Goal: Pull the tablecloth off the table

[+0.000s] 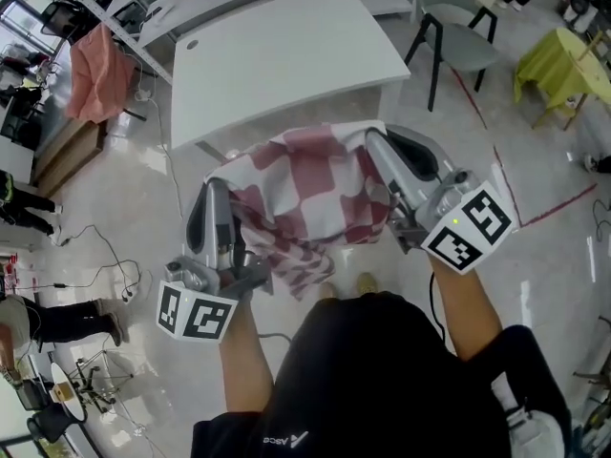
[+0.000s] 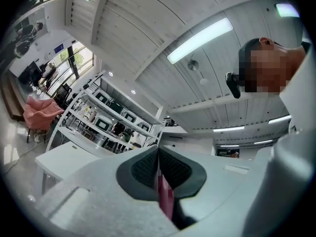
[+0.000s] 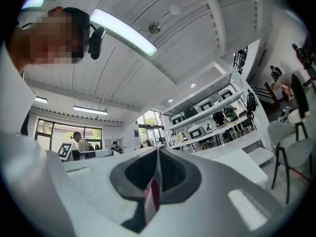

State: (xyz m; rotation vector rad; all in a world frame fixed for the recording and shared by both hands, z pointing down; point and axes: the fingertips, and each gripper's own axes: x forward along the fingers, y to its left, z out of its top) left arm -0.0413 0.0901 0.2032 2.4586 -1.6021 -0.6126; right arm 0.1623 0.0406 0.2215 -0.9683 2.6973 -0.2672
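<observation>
White and bare, the table point(image 1: 277, 60) stands just beyond both claws, and no cloth lies on any part of its top that shows. The red-and-white checked tablecloth point(image 1: 305, 198) is bunched up and strung between the two claws. It is clear of the table's near edge and hangs over the pale floor point(image 1: 124, 218), with loose folds sagging below the claws.

The left gripper point(image 2: 159, 167) is clamped tight on the cloth's left side, and a red strip of fabric shows squeezed between its dark pads. The right gripper point(image 3: 157, 174) is closed just as firmly on the right side, with a thin red-and-white sliver caught between its pads. Both claws point upward, toward the ceiling.

By my reading the pull itself is finished, since the cloth is wholly off the table and carried by the two claws alone. Little seems left beyond gathering the bundle or setting it down somewhere, and the task names no place for that.
</observation>
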